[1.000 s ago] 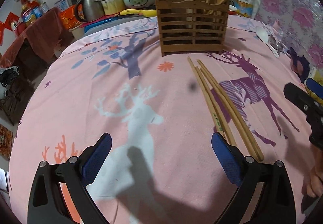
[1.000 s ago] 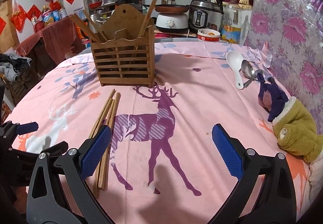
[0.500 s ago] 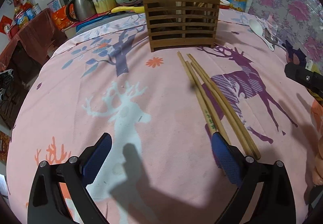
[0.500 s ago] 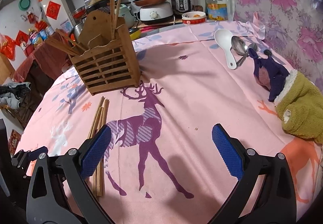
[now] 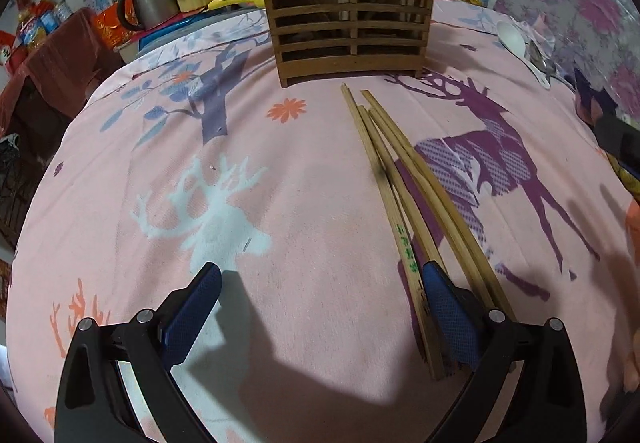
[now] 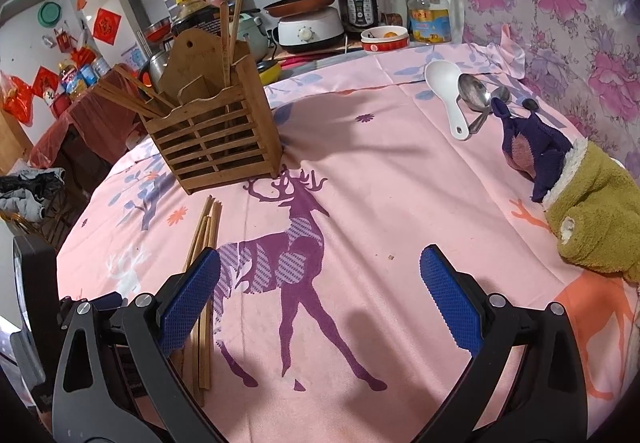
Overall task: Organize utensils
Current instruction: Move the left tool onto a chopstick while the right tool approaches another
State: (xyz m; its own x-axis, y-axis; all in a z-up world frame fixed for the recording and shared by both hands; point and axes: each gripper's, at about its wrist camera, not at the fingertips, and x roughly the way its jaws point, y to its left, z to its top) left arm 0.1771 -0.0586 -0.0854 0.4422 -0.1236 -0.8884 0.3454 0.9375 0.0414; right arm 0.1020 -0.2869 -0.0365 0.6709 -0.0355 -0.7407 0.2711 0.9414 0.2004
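Observation:
Several wooden chopsticks lie side by side on the pink deer tablecloth, in front of a slatted wooden utensil holder that has chopsticks standing in it. My left gripper is open and low over the cloth; its right finger sits by the near ends of the chopsticks. My right gripper is open and empty over the purple deer. The chopsticks and holder lie to its left. A white spoon and metal spoons lie at far right.
A purple and olive cloth bundle lies at the right edge of the table. Pots, a rice cooker, bottles and a bowl crowd the counter behind the table. A floral sheet hangs at the right.
My left gripper has moved forward and lower, so its right finger now sits at the chopsticks' near ends. My right gripper has swung to the right, away from the holder.

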